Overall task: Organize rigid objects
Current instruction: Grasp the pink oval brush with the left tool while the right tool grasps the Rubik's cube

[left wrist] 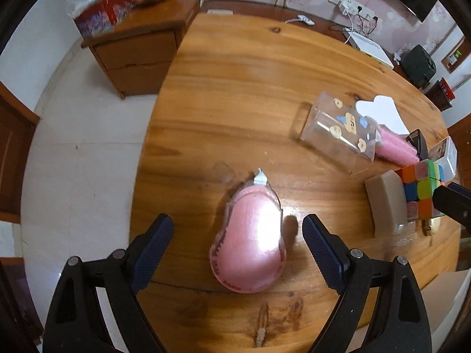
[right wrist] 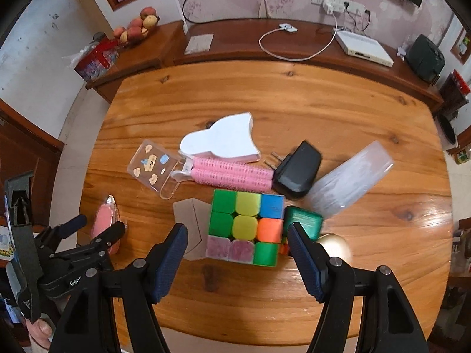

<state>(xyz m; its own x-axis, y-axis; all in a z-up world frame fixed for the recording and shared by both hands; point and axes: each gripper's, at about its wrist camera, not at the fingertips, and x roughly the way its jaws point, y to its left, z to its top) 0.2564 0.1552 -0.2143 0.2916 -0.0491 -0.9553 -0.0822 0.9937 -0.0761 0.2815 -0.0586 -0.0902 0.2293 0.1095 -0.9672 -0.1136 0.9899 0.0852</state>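
Observation:
A pink tape dispenser in a clear shell point(left wrist: 250, 235) lies on the round wooden table point(left wrist: 250, 88), near its left edge. My left gripper point(left wrist: 237, 220) hangs over it, open, with one finger on each side and not touching. In the right wrist view the same dispenser point(right wrist: 104, 223) shows under the left gripper point(right wrist: 100, 229). A colourful puzzle cube point(right wrist: 245, 229) sits in the middle of the table. My right gripper point(right wrist: 238, 229) points down at the cube, open, its pads clear of the cube's sides.
Around the cube lie a beige block point(right wrist: 188, 223), a green box point(right wrist: 303, 220), a black plug adapter point(right wrist: 297, 170), pink hair rollers point(right wrist: 232, 173), a clear stickered card holder point(right wrist: 156, 167), a white tail-shaped piece point(right wrist: 223, 141) and a frosted case point(right wrist: 350, 182). A low cabinet point(right wrist: 294, 47) runs behind.

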